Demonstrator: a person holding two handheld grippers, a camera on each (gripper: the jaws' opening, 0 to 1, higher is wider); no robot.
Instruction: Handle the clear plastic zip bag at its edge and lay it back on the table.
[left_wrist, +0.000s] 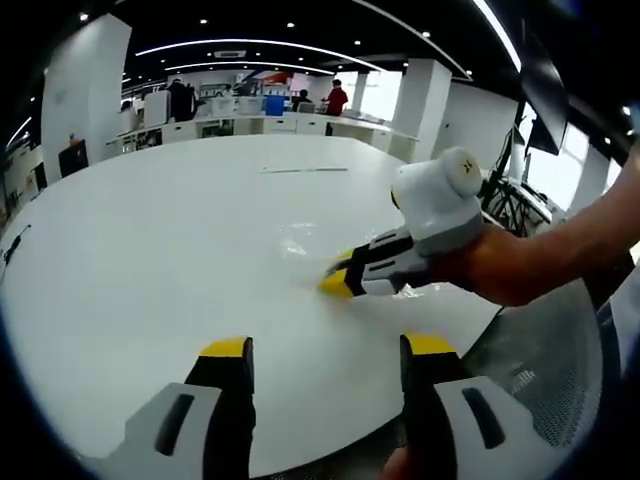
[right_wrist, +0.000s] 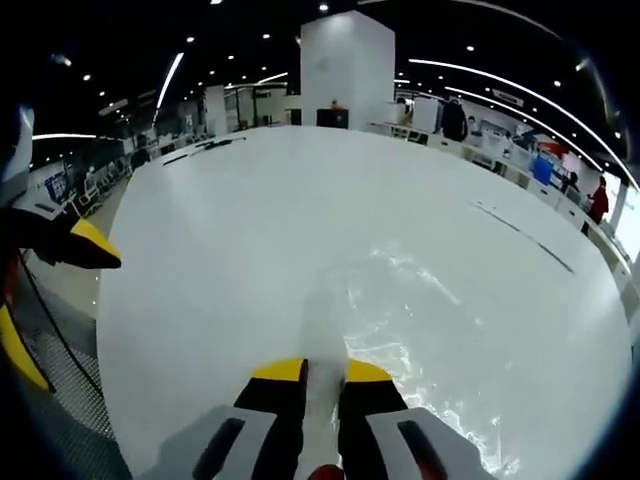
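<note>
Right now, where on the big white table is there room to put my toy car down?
Lots of room. The white table is bare from the left gripper out to its far edge. The crowded spot is on the right, where the right gripper pinches the clear zip bag, beside the thin strip lying farther back.

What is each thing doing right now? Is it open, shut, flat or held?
Clear plastic zip bag: flat on the table, edge pinched.
Right hand-held gripper: shut on the bag's edge.
Left hand-held gripper: open, holding nothing, above the table.
White table: bare apart from the bag.
</note>
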